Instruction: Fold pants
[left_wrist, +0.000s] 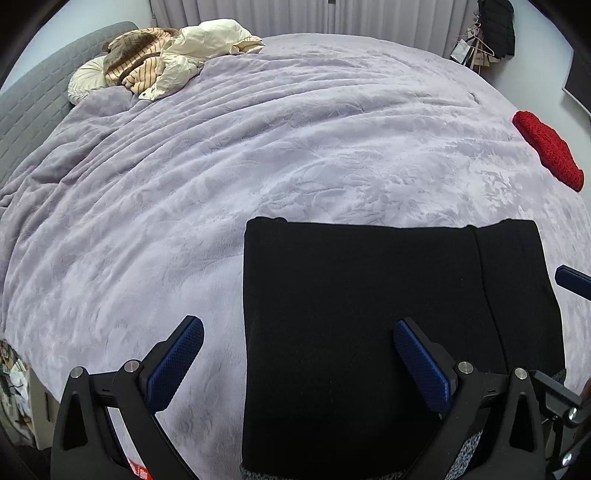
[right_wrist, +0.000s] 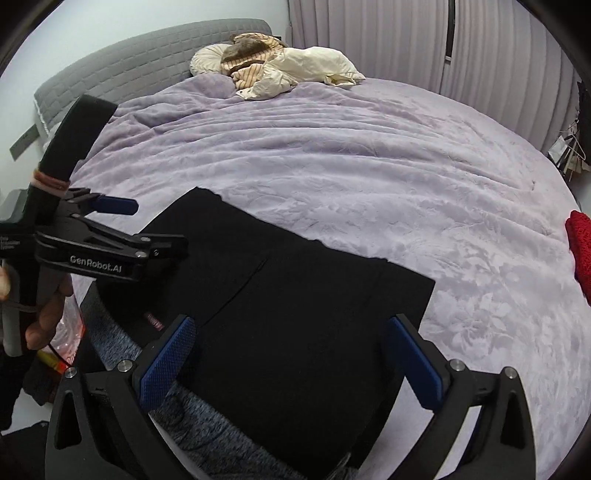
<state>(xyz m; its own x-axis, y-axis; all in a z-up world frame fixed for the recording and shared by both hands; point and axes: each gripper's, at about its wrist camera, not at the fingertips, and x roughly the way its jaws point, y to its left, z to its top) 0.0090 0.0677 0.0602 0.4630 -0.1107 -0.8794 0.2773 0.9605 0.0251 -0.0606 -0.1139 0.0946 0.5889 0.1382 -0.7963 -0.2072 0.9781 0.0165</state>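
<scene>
The black pants (left_wrist: 369, 332) lie folded into a flat, nearly square shape at the near edge of the bed, on the lilac blanket (left_wrist: 221, 184), and the near end of them hangs over the bed edge. In the left wrist view the left gripper (left_wrist: 298, 360) hovers above the pants with its jaws spread wide and nothing between them; its left blue pad is over the blanket and its right pad is over the black cloth. In the right wrist view the right gripper (right_wrist: 292, 357) is also wide open and empty, with both pads above the near part of the pants (right_wrist: 295, 314). In this same view the left gripper (right_wrist: 122, 221) is seen from the side at the left of the pants, held by a hand (right_wrist: 44, 314). A red knitted item (left_wrist: 546, 151) lies on the blanket far to the right, well apart from the pants. At the far left, near the grey headboard (right_wrist: 129, 66), there is a heap of cream and striped bedding (left_wrist: 166, 59).
</scene>
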